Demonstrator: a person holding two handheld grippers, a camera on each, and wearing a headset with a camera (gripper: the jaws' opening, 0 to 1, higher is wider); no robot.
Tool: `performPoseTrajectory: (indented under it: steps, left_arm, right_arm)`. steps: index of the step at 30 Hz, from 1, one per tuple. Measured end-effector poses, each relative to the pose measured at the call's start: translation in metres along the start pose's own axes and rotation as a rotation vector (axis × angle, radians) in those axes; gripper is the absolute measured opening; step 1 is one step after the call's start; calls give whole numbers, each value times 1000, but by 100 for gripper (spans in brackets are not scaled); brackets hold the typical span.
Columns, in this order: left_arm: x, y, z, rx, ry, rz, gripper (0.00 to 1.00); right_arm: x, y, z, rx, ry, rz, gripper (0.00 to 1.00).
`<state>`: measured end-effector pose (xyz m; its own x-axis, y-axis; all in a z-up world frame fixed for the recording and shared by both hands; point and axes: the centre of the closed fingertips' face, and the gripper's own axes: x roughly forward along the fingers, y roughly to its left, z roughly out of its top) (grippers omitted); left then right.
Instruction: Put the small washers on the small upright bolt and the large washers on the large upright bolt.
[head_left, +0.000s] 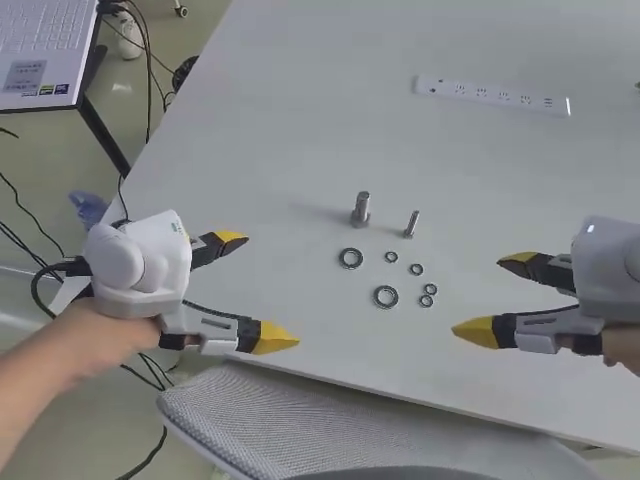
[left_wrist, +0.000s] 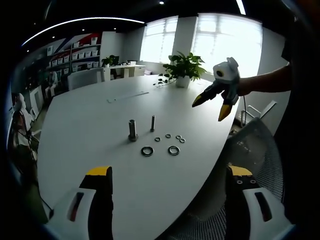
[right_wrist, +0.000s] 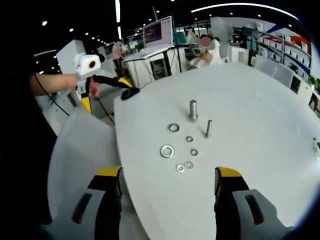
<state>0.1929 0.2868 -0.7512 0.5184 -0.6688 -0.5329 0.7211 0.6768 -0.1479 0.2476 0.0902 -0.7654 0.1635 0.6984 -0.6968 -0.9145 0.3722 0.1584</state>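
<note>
Two steel bolts stand head-down on the white table (head_left: 300, 120): the large bolt (head_left: 361, 208) (left_wrist: 132, 130) (right_wrist: 193, 110) and, to its right, the thin small bolt (head_left: 411, 224) (left_wrist: 152, 123) (right_wrist: 208, 128). In front of them lie two large washers (head_left: 351, 258) (head_left: 386, 296) and several small washers (head_left: 416, 269) (left_wrist: 168, 135) (right_wrist: 189, 139). My left gripper (head_left: 258, 290) (left_wrist: 169, 172) (right_wrist: 107, 97) hovers open at the table's near left edge. My right gripper (head_left: 488, 296) (right_wrist: 167, 172) (left_wrist: 209, 111) is open to the washers' right. Both are empty.
A white power strip (head_left: 492, 96) lies at the far right of the table. A grey mesh chair (head_left: 300, 430) sits under the near edge. A laptop (head_left: 45, 45) and cables are off to the left. A potted plant (left_wrist: 184, 67) stands at the table's far end.
</note>
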Motion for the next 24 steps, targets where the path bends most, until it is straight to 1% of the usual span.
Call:
performPoseTrajectory:
  steps: [7, 9, 15, 18, 21, 24]
  left_arm:
    - [0, 4, 2, -3, -10, -3, 98]
    - [0, 6, 3, -8, -15, -1, 99]
    - [0, 7, 2, 3, -5, -7, 99]
    - [-1, 11, 5, -7, -15, -6, 99]
    - [-1, 13, 6, -2, -16, -1, 99]
    - [-1, 15, 6, -1, -13, 5, 98]
  right_arm:
    - [15, 1, 8, -14, 28, 17, 72]
    - [20, 0, 8, -31, 56, 19, 71]
    - [33, 2, 21, -38, 58, 27, 68]
    - [40, 5, 22, -44, 72, 36, 68]
    - [46, 7, 20, -63, 93, 45, 67]
    - [52, 8, 20, -65, 103, 52, 66]
